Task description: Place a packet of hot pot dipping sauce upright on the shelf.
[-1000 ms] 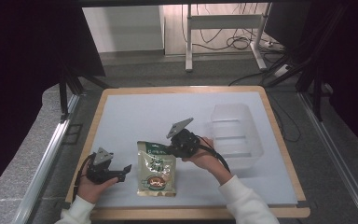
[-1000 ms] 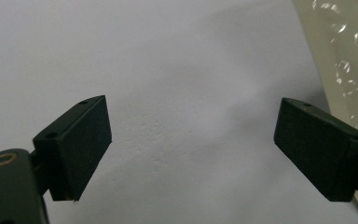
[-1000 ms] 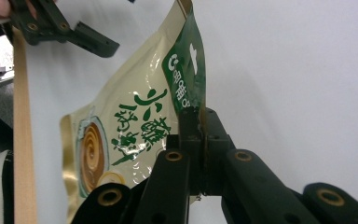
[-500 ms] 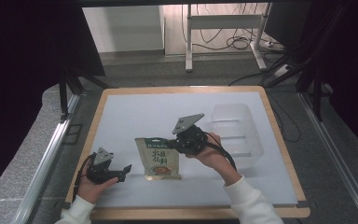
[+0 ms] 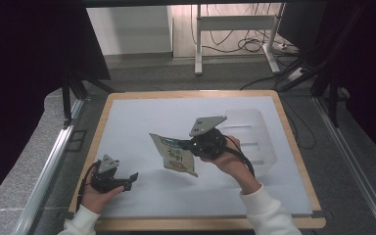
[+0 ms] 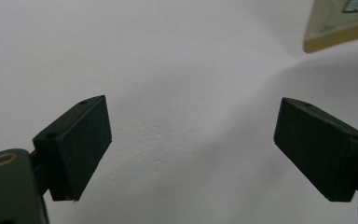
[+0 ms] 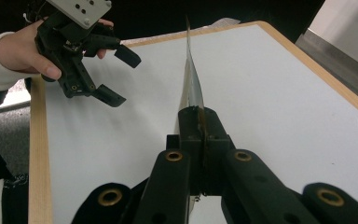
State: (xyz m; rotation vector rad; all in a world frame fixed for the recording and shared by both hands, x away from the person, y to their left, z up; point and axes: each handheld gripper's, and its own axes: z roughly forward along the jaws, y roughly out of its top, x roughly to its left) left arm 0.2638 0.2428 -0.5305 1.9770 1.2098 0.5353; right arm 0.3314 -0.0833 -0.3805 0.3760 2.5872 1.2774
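A green and tan snack pouch (image 5: 174, 154) hangs tilted above the white table top (image 5: 137, 117), near its middle. My right gripper (image 5: 186, 145) is shut on the pouch's right edge. In the right gripper view the jaws of this gripper (image 7: 199, 114) are pressed together on the thin pouch (image 7: 192, 79), seen edge-on. My left gripper (image 5: 130, 181) rests near the table's front left corner, open with nothing between its fingers. The left gripper view shows its jaws (image 6: 193, 149) wide apart over bare table, with a corner of the pouch (image 6: 335, 25) at the upper right.
A clear plastic tub (image 5: 252, 134) stands on the table just right of my right hand. A wooden rim (image 5: 191, 93) frames the table. The other hand's gripper (image 7: 121, 78) shows at the upper left of the right gripper view.
My right gripper has raised the pouch off the table and carried it a little to the right; it lay flat before and now hangs tilted. The left gripper has stayed in place.
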